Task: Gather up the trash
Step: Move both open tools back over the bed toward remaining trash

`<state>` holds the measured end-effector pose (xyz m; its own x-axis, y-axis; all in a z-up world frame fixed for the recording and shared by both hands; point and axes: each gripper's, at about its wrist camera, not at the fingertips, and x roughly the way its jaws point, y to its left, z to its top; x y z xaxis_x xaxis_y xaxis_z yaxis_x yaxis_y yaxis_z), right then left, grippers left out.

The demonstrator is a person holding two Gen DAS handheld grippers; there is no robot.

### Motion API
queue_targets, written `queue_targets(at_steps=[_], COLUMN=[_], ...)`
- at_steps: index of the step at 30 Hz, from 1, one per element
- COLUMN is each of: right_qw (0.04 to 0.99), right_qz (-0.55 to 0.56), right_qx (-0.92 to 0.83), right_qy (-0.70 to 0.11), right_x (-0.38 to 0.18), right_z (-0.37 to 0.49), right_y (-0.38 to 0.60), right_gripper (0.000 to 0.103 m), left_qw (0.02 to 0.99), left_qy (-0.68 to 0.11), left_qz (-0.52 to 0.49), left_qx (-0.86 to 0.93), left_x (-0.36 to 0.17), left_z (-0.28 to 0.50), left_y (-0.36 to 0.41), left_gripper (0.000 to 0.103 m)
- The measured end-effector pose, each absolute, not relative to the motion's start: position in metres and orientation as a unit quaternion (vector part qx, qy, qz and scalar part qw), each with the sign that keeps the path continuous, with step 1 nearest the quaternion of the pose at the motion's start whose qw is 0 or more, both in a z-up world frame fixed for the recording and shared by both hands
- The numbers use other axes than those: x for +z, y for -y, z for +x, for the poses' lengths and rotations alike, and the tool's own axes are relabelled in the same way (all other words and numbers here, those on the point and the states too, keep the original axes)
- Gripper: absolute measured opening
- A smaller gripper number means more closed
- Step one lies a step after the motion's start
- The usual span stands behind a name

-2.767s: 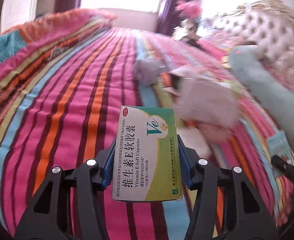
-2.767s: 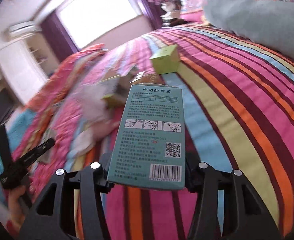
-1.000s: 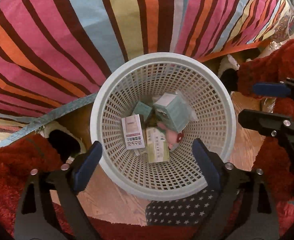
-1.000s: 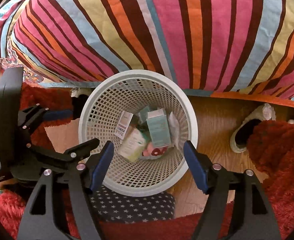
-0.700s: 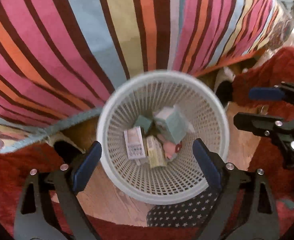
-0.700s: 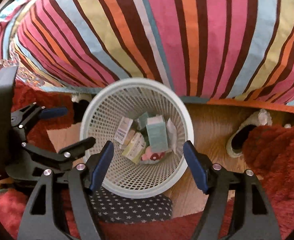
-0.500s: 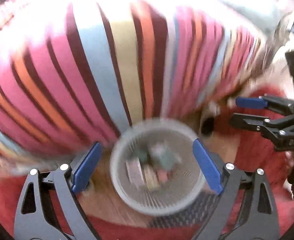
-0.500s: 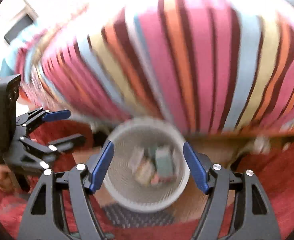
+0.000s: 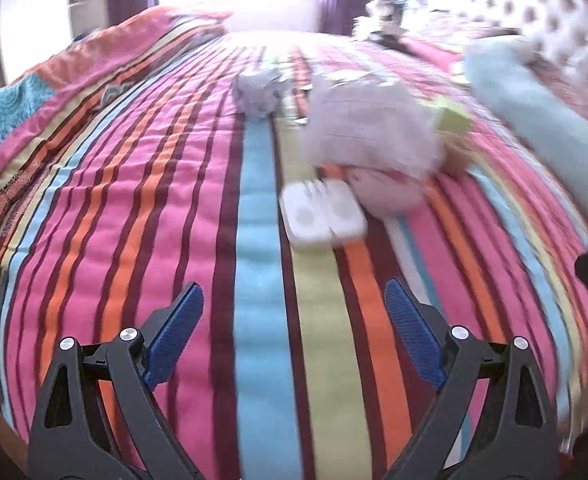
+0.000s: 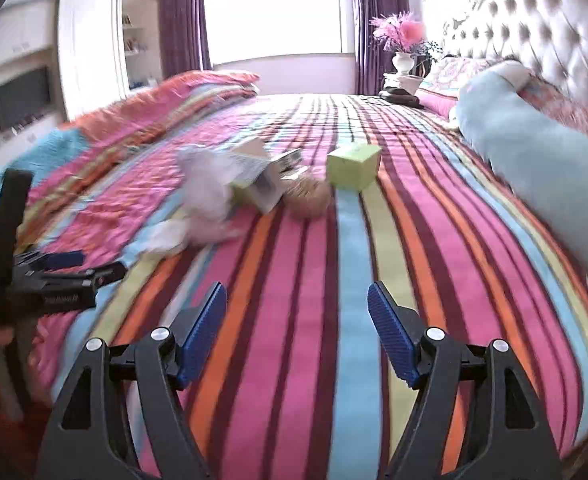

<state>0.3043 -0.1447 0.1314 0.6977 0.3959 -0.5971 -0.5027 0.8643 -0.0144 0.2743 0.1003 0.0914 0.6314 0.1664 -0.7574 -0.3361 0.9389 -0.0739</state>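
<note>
**Empty claws over the bed**

We hold our left claw (image 9: 294, 308) and right claw (image 10: 297, 308) wide open, gripping nothing. The trash (image 10: 261, 178) lies mid-bed (image 10: 434, 248): green box (image 10: 352, 166) and white case (image 9: 322, 214) near it.

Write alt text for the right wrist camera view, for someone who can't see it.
An open, empty claw points across a bed with a striped cover toward scattered litter: a green box, an opened carton and crumpled white paper. The other claw shows at the left edge.
</note>
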Motion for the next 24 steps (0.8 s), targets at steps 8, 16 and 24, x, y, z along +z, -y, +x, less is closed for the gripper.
queue_targets(at_steps=[8, 16, 24], right_qw=[0.901, 0.897, 0.883], right_qz=[-0.115, -0.151, -0.147], right_qx=[0.238, 0.234, 0.228], right_qy=[-0.345, -0.343, -0.382], right_x=[0.109, 0.104, 0.089], right_z=[0.399, 0.426, 0.460], right_y=[0.103, 0.080, 0.055], right_gripper=[0.069, 0.069, 0.069], left_qw=[0.883, 0.875, 0.876], left_qy=[-0.428, -0.432, -0.433], left_qz=[-0.121, -0.122, -0.119], left_qx=[0.152, 0.178, 0.176], left_x=[0.069, 0.063, 0.062], left_z=[0.326, 0.351, 0.355], left_y=[-0.106, -0.112, -0.114], left_gripper=[0.090, 0.090, 0.090])
